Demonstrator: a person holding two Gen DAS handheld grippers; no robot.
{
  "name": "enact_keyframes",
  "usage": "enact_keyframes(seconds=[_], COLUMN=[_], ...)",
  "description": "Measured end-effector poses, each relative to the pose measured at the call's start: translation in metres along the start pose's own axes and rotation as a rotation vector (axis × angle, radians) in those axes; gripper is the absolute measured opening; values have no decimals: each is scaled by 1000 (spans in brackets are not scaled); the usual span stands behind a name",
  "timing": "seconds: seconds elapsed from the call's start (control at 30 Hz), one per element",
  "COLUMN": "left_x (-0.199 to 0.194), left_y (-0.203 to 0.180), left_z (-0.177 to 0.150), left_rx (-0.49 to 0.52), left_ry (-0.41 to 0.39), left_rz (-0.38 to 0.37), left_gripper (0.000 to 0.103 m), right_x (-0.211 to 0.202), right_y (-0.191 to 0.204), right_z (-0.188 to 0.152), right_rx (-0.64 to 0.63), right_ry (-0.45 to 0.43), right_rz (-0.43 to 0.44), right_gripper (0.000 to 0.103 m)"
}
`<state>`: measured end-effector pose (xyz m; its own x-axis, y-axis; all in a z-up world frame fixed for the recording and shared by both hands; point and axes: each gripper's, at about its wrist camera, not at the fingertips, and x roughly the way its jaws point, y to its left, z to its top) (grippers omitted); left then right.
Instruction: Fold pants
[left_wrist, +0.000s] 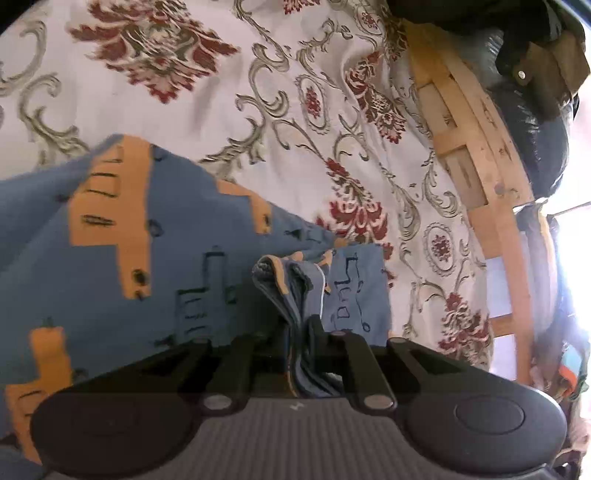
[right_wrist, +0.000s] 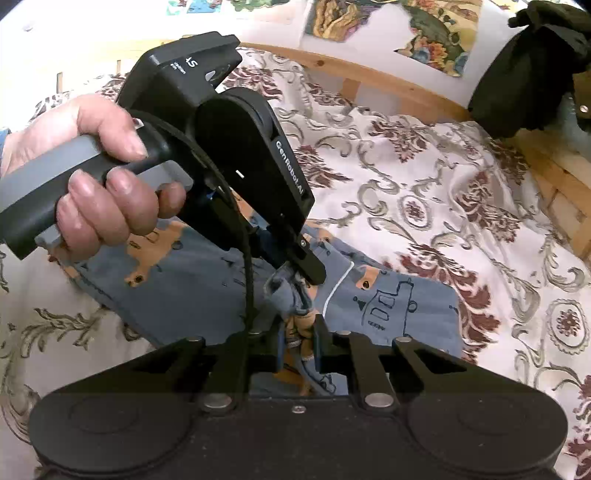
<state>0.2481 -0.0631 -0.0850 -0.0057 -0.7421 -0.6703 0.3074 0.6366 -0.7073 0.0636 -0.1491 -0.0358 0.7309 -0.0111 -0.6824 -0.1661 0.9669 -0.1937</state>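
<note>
Low centre of the left wrist view: left gripper (left_wrist: 297, 328), black two-finger type, is clamped on a bunched stack of fabric edges of the blue cotton pants with orange blocks and dark line drawings (left_wrist: 155, 258). Several layers are pinched together, so this looks like gathered hem or waistband edges held as one for a fold.

Right wrist view, same spot low centre: right gripper (right_wrist: 299, 336) is closed on another bunch of the same pants (right_wrist: 388, 306). The left gripper's fingertips sit just above it, centre frame, on the adjoining gather. A person's hand (right_wrist: 99, 177) holds its grey-and-black handle at left. The two grips are close together, likely so both corners travel as a pair and the fold edge stays aligned.

The rest of the pants lies spread on a cream bedspread with red and grey floral scrollwork (left_wrist: 295, 74), left of centre in both views.

Light wooden slatted bed frame (left_wrist: 476, 155) runs along the right edge. Dark bundle of clothing (right_wrist: 532, 66) sits at upper right. Bright window glare at far right.
</note>
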Motion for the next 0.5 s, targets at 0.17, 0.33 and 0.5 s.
enact_keyframes(seconds=[0.17,0.33,0.5], left_x=[-17,-36,-56], left_y=[11,27,36], left_z=[-4,-12,-17], left_rx=[-8,-38,-31], left_ry=[-15,-33,-62], left_rz=[31,69,115], left_gripper=[10,11,11], right_x=[2,4,5], right_y=[16,34,52], right_z=[7,11,17], right_rx=[-23,-47,-68], right_ry=[-8,-6,-9], right_rz=[38,90,130], right_gripper=[15,15,15])
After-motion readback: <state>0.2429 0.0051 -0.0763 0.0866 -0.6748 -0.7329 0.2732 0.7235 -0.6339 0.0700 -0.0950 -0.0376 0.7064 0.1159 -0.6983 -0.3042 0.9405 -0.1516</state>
